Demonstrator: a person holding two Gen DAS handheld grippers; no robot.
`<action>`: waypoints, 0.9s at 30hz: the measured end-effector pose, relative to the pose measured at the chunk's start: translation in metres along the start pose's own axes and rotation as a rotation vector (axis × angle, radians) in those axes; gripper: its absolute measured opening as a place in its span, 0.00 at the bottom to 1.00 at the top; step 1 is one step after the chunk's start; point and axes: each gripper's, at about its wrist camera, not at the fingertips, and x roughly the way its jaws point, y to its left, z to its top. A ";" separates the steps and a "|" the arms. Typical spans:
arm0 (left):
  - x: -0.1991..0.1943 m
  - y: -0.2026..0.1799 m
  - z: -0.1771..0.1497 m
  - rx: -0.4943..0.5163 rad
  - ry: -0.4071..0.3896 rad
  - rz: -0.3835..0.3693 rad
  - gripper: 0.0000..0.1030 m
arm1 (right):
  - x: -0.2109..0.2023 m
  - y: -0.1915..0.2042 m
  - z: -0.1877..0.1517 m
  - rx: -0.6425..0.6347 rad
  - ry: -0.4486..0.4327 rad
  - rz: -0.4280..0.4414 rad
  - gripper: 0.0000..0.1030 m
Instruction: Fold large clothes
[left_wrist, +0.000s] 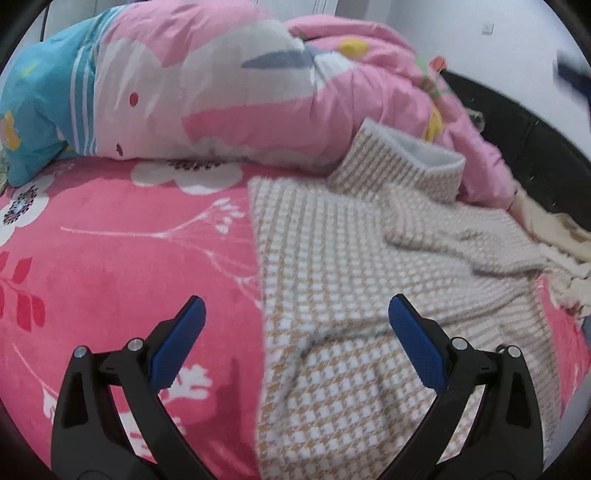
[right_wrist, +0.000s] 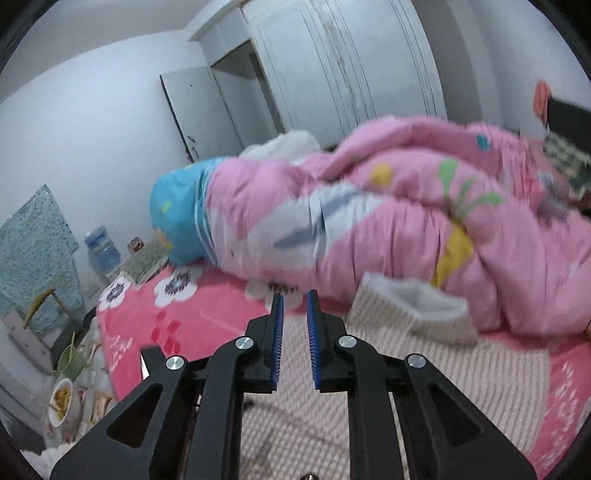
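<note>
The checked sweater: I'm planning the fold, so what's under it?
The sweater lies on the pink floral sheet, which shows around it. Whatever lies beneath its middle is covered.

One houndstooth knit garment (left_wrist: 332, 295) spread at centre of frame. One pink duvet (left_wrist: 229, 92) bundled across top. One pink floral bedsheet (left_wrist: 122, 266). Two grippers: left gripper (left_wrist: 295, 314), right gripper (right_wrist: 295, 299). Lower left of right wrist view: apparently two bowls (right_wrist: 62, 400), blurred; one water jug (right_wrist: 101, 247).
</note>
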 end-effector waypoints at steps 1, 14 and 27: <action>0.000 -0.001 0.004 -0.009 -0.008 -0.022 0.94 | 0.000 -0.011 -0.011 0.025 0.013 -0.019 0.37; 0.135 -0.082 0.080 -0.174 0.254 -0.299 0.67 | 0.044 -0.141 -0.164 0.168 0.259 -0.324 0.43; 0.133 -0.111 0.103 -0.155 0.220 -0.255 0.03 | 0.036 -0.138 -0.178 0.112 0.187 -0.316 0.43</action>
